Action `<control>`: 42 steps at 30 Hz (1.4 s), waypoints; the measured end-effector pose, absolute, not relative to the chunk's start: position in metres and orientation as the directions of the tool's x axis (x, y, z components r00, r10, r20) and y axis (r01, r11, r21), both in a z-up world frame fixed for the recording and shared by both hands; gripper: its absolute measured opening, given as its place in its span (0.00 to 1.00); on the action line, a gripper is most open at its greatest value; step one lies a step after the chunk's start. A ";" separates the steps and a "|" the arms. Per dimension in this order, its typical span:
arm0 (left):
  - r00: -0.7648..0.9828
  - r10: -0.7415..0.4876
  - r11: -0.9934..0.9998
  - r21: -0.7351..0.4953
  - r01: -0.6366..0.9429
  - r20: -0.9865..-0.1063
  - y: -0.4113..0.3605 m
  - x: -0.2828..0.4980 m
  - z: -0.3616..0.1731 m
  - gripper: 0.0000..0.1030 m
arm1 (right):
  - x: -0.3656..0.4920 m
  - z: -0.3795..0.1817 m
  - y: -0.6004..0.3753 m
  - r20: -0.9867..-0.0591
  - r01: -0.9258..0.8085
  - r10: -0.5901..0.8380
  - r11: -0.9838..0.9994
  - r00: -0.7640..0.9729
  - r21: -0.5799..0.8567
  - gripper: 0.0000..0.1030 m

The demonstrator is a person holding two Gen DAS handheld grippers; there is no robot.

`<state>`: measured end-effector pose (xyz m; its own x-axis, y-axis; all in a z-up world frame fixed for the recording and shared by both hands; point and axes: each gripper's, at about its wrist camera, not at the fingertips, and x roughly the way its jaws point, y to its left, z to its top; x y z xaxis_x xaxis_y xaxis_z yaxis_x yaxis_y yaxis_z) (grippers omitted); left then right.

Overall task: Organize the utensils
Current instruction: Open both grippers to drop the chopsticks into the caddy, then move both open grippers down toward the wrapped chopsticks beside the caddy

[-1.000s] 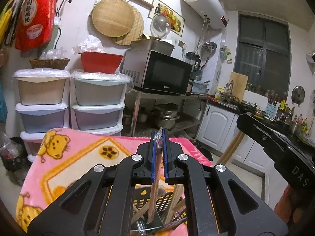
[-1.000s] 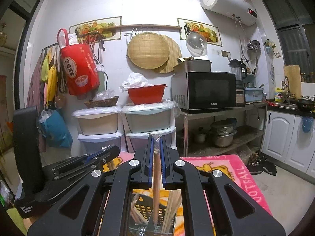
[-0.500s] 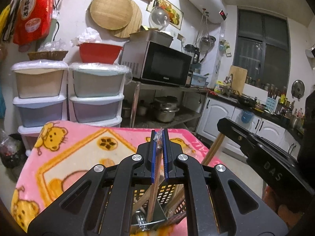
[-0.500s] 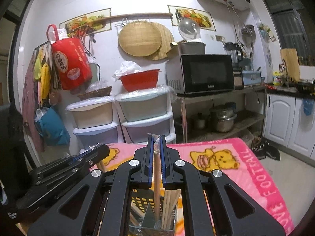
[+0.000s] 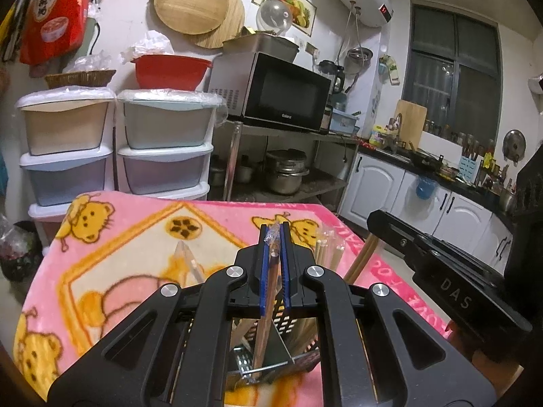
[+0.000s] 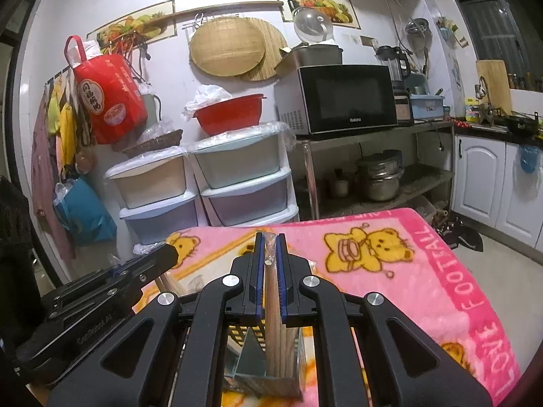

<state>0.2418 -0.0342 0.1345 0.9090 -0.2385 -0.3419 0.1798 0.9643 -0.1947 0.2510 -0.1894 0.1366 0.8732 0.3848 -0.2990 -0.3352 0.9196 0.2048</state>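
My left gripper [image 5: 273,237] is shut on a wrapped wooden chopstick [image 5: 266,308] whose lower end reaches into a black perforated utensil holder [image 5: 281,325] on the pink blanket. My right gripper [image 6: 269,247] is shut on another wrapped chopstick [image 6: 271,308] that stands down into the same holder [image 6: 251,339], beside several other chopsticks [image 6: 288,349]. More wrapped chopsticks [image 5: 327,247] stick up from the holder in the left wrist view. The right gripper's body [image 5: 451,291] shows at the right of the left wrist view; the left gripper's body [image 6: 98,291] shows at the left of the right wrist view.
A pink teddy-bear blanket [image 6: 424,271] covers the table. Behind stand stacked plastic drawers [image 5: 166,149], a red bowl [image 5: 171,71], and a microwave [image 5: 281,91] on a metal shelf with pots. White kitchen cabinets [image 5: 390,190] line the right.
Both grippers have lowered and tilted down toward the table. The chopsticks have gone deeper into the holder. More of the blanket shows in both views.
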 end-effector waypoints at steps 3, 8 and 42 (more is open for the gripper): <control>0.908 -0.236 0.965 -0.193 0.177 -0.347 -0.034 0.241 0.133 0.03 | 0.249 0.135 -0.191 -0.310 -0.329 0.380 0.922 0.871 0.205 0.15; 0.903 -0.241 0.963 -0.203 0.177 -0.357 -0.034 0.238 0.132 0.03 | 0.242 0.135 -0.195 -0.319 -0.327 0.376 0.924 0.870 0.199 0.21; 0.907 -0.276 0.954 -0.206 0.218 -0.318 -0.031 0.179 0.143 0.89 | 0.193 0.118 -0.228 -0.387 -0.278 0.331 0.942 0.861 0.188 0.63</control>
<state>0.1790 -0.0306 0.1435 0.9072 -0.2758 -0.3177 0.2179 0.9540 -0.2060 0.1927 -0.2284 0.1177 0.8609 0.3308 -0.3866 -0.2775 0.9421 0.1880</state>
